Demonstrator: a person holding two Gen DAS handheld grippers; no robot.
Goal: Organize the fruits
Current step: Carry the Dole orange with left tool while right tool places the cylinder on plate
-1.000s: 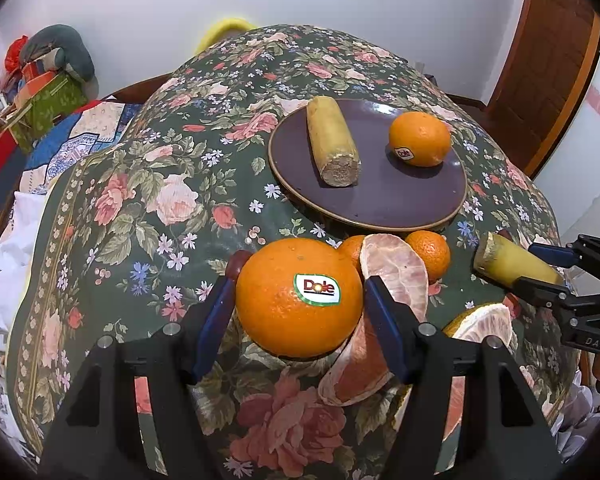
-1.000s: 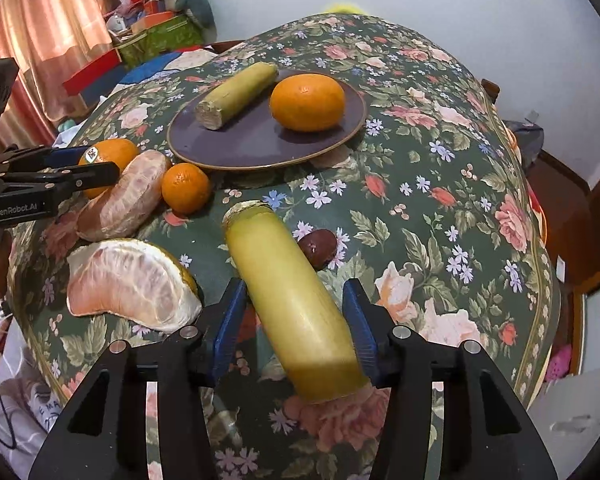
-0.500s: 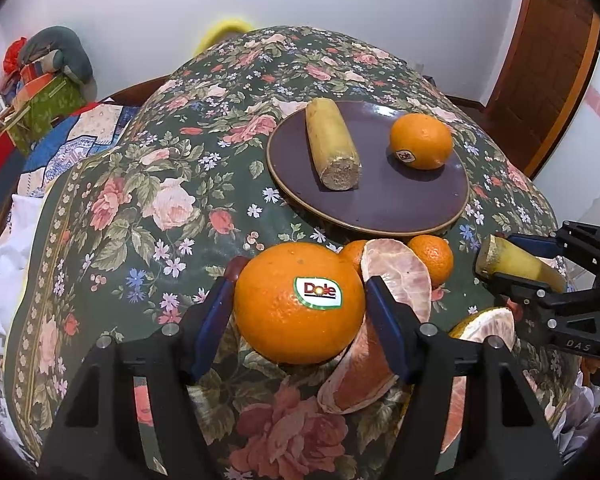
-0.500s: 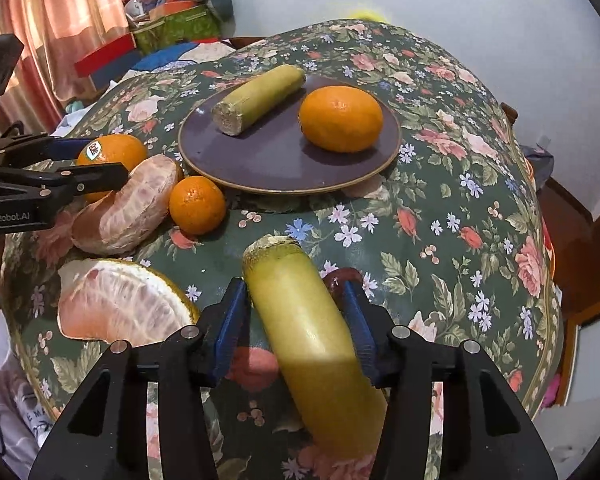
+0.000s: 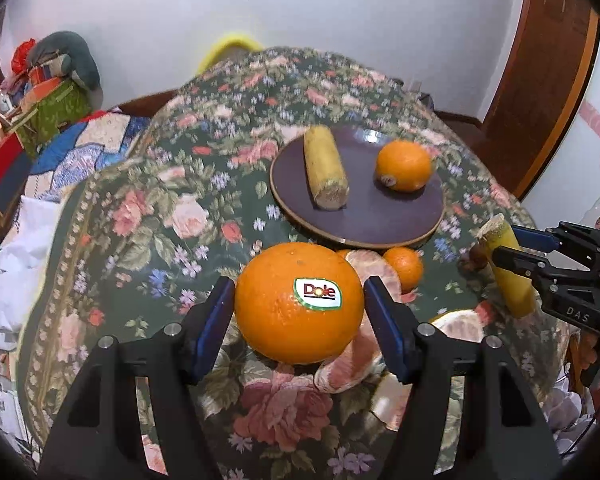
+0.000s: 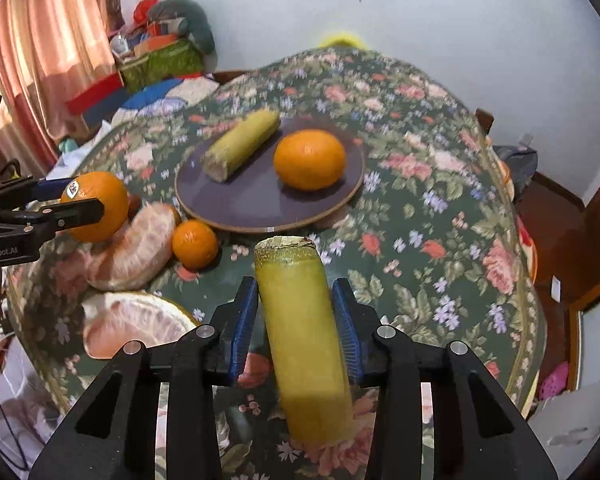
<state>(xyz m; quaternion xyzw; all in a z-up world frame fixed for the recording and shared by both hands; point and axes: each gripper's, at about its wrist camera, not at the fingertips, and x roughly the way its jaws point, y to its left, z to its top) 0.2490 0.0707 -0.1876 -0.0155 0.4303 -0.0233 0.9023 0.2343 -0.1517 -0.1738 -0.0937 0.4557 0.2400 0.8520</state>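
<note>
A large orange [image 5: 292, 308] with a Dole sticker hangs just above the floral tablecloth, and my left gripper [image 5: 298, 292] is shut on it, pads against both sides. My right gripper [image 6: 296, 288] grips a yellow-green cane piece [image 6: 300, 320] that tilts up off the table; its jaws are still closing on it. Behind both lies a dark purple plate [image 5: 360, 224] carrying another cane piece [image 5: 326, 172] and an orange [image 5: 404, 166]. The right gripper [image 5: 508, 242] with its cane also shows at the right edge of the left wrist view.
A small mandarin [image 6: 195, 244] and two peeled pomelo segments [image 6: 136, 248] [image 6: 136, 328] lie on the cloth between the grippers, in front of the plate. A small dark fruit [image 5: 476, 256] sits near the right gripper. Boxes and bedding crowd the left; a wooden door stands at the right.
Both grippers have risen, lifting the orange and the cane piece off the cloth. The right jaws have narrowed onto the cane, which now stands steeper.
</note>
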